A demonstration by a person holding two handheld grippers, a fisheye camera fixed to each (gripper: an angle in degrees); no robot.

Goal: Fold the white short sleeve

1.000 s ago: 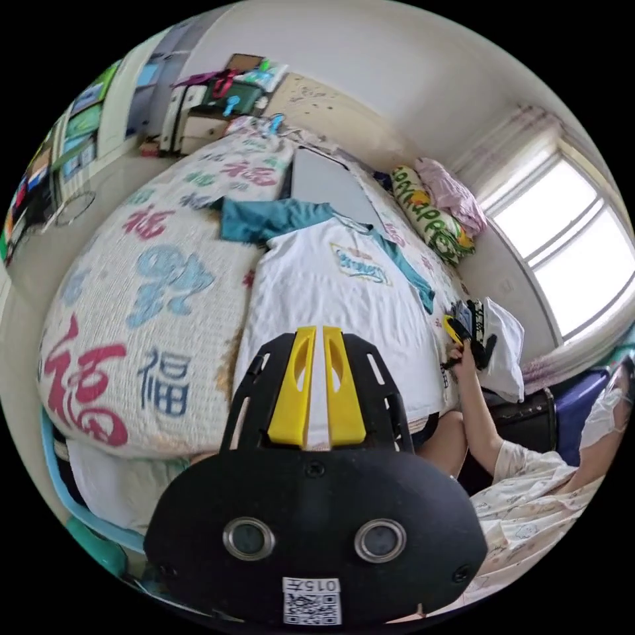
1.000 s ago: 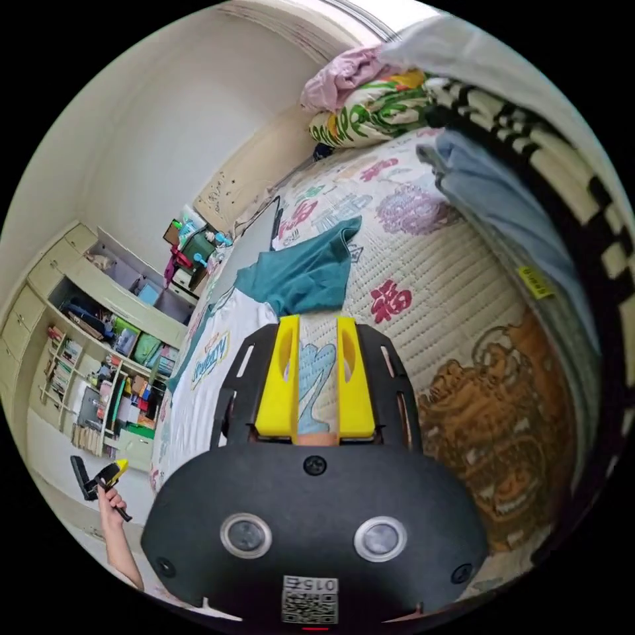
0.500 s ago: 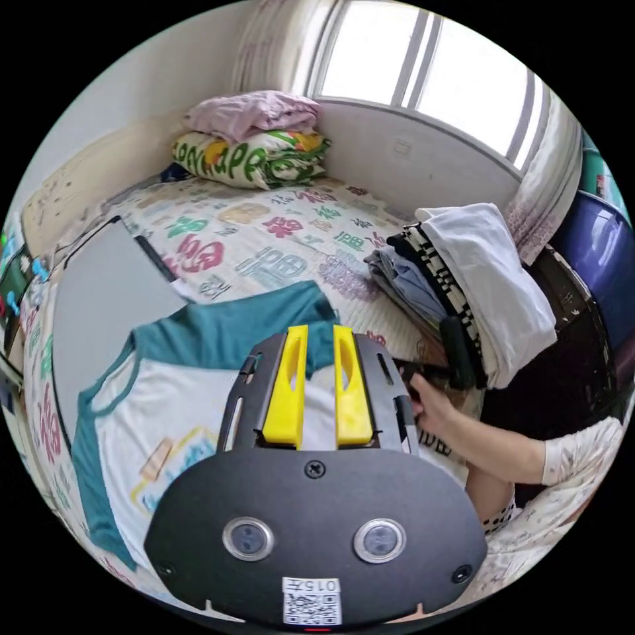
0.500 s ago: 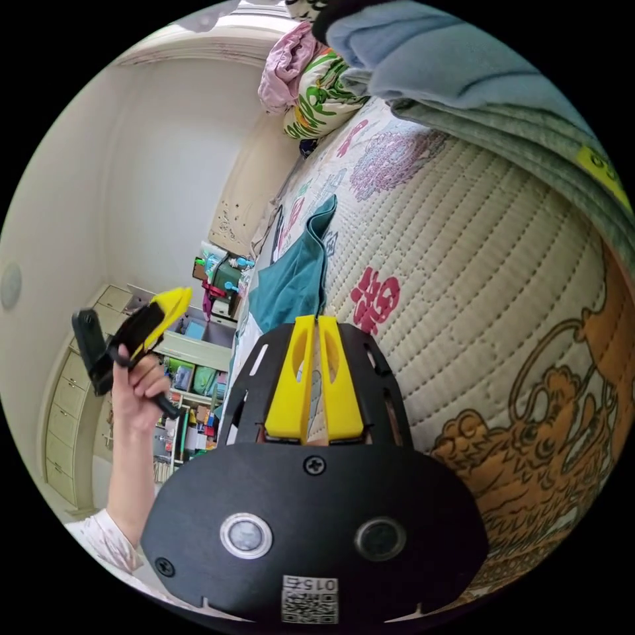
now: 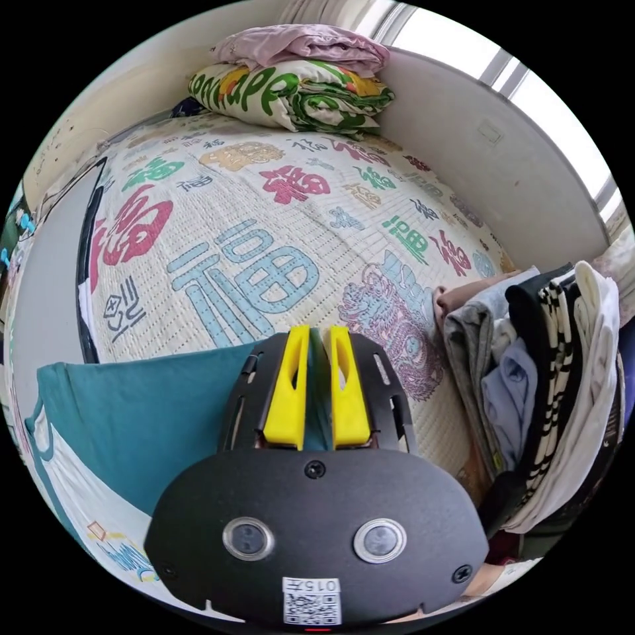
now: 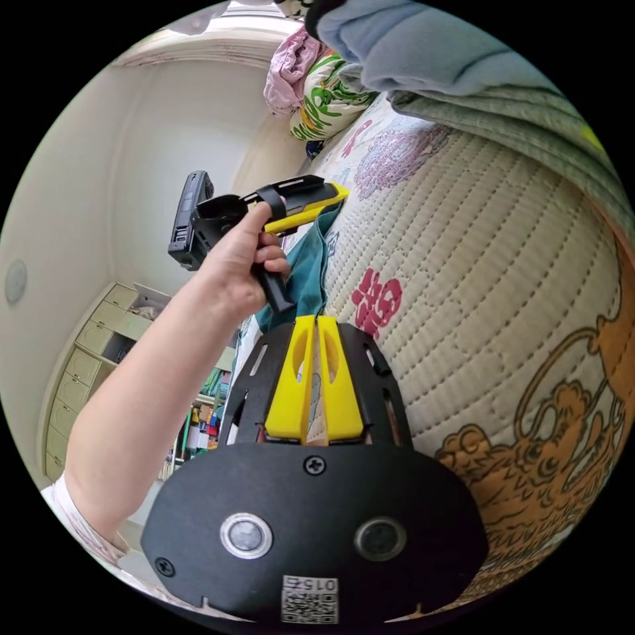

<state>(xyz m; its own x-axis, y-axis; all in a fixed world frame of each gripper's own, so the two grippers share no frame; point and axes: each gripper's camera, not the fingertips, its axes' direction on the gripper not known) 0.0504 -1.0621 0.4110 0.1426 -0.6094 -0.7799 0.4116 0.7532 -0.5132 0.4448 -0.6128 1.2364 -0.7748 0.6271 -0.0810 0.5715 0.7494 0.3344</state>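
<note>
Closest in the left gripper view, the left gripper (image 5: 316, 344) has its yellow jaws drawn nearly together with a sliver of the teal sleeve (image 5: 145, 410) between them; I cannot tell whether they actually pinch the cloth. The sleeve belongs to the white short sleeve shirt (image 5: 86, 509), which lies flat on the quilted bedspread (image 5: 264, 218), running off toward seven o'clock. At three o'clock, just beside the gripper, stands a pile of folded clothes (image 5: 542, 383); beyond, at twelve, rolled bedding (image 5: 291, 86) sits against the wall.

In the right gripper view, the right gripper (image 6: 317, 337) rests low over the bedspread, jaws almost touching and nothing visibly held. Past it, at eleven o'clock, the person's hand (image 6: 241, 264) holds the other gripper with its tip at the sleeve's edge.

To my eye the sleeve fold is only starting. It would go best with a firm bite on the sleeve's outer edge, a low lift, and a straight carry across onto the white body so the teal lands without wrinkles.
</note>
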